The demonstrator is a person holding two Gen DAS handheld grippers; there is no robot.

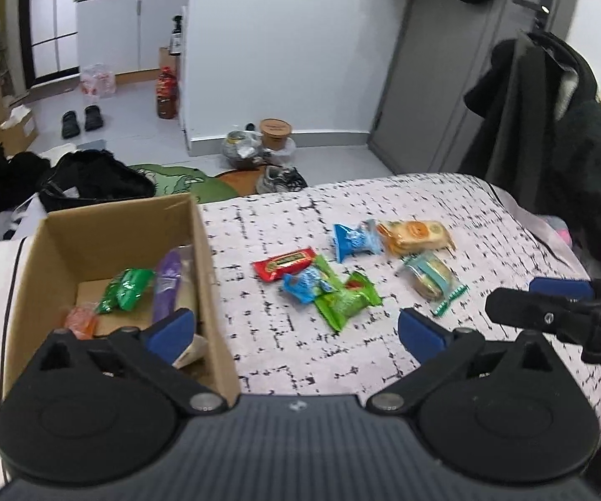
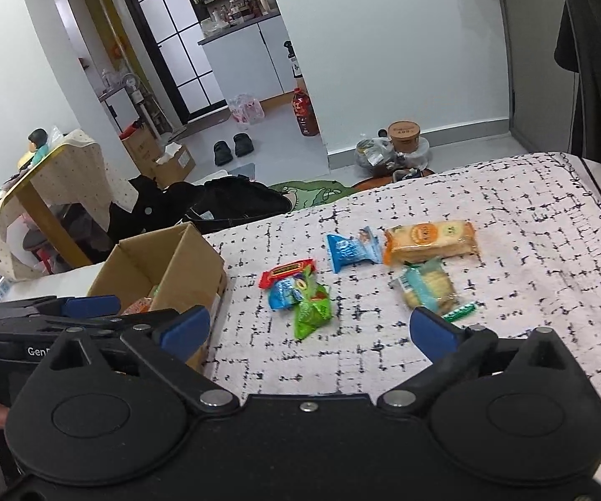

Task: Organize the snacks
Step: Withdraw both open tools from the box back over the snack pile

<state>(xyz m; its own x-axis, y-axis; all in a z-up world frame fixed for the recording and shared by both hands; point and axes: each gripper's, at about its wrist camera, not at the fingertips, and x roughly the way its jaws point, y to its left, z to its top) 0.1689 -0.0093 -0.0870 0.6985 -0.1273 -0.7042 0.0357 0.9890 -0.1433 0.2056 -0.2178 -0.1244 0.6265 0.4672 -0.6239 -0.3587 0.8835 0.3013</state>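
1. The only writing that reads is "Gen" on the left claw's body in the right wrist view; the snack labels are too blurred to read.
2. Left claw is released and grasps nothing, hovering over the cardboard box's right wall.
3. Right claw is also released and bare, just short of the green packet.
4. Loose on the patterned bedspread: red bar, two blue packets, orange cracker pack, pale biscuit pack.
5. The box holds green, purple and orange packets.
6. Open bedspread lies right of the snacks.
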